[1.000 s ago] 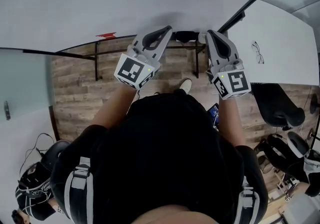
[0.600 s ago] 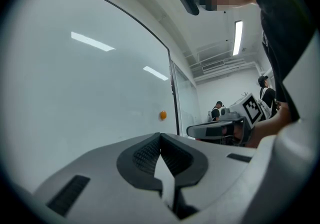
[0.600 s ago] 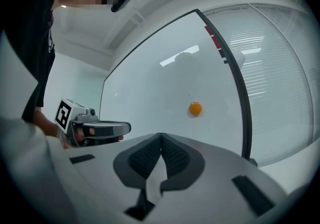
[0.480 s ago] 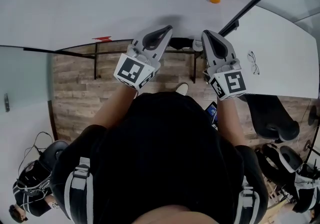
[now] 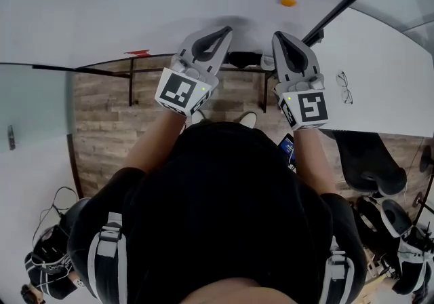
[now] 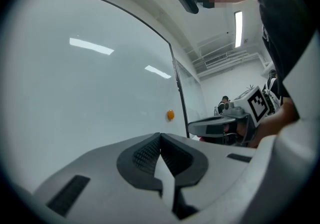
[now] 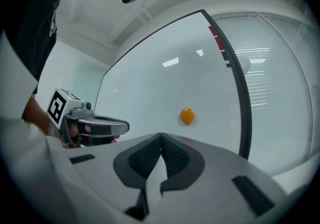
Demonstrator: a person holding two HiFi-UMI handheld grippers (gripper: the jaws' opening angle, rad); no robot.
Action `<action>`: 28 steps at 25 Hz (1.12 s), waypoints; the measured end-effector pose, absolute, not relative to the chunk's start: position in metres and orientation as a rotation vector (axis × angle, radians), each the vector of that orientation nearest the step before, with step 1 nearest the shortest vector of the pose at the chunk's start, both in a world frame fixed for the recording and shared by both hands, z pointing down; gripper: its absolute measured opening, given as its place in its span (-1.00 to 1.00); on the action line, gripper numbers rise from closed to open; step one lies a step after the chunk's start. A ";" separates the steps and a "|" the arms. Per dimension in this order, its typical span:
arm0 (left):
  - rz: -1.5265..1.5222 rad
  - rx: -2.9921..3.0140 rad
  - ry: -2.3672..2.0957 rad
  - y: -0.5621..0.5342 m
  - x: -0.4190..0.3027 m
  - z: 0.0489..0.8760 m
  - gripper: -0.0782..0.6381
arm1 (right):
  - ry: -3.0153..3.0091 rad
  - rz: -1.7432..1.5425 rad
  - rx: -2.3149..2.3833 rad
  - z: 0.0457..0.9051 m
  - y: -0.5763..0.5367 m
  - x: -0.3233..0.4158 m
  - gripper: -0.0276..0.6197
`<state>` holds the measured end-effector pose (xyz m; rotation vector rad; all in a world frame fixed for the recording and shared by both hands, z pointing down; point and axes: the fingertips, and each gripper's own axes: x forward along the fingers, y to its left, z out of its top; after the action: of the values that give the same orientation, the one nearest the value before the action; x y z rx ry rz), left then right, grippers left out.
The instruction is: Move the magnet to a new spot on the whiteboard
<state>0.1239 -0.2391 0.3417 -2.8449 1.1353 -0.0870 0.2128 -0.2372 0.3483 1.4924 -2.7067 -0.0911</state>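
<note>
Both sets of jaws closed, magnet untouched: reach not yet made.
Left gripper (image 5: pixel 226 30) and right gripper (image 5: pixel 277 37) are empty, tips together. Orange magnet (image 5: pixel 288 2) sits on whiteboard (image 5: pixel 135 4), 12 o'clock of right gripper, apart. Next, likely: open right jaws, reach, pinch. Glossy board; wood-plank floor (image 5: pixel 102 133) below.

The head view looks steeply down over the person (image 5: pixel 230 214) at the left gripper (image 5: pixel 220 32), right gripper (image 5: pixel 279 39) and whiteboard (image 5: pixel 135 4). Each gripper view looks along its own jaws, near the whiteboard; both share the magnet (image 5: pixel 288 2) by its right edge.
</note>
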 end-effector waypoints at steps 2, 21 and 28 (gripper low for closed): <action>-0.090 -2.843 1.117 -0.242 0.121 0.341 -0.77 | -2.676 -0.084 1.551 0.346 -0.243 0.214 -0.92; -0.085 -2.904 1.053 -0.250 0.076 0.347 -0.77 | -2.288 -0.275 1.985 0.309 -0.282 0.236 -0.57; -0.082 -2.904 1.069 -0.245 0.065 0.346 -0.77 | -2.209 -0.316 2.034 0.304 -0.290 0.235 -0.50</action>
<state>0.0654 -0.2453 0.3456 -2.9038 1.0690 -0.0817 0.2355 -0.2901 0.3043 2.0336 -2.2090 -0.3158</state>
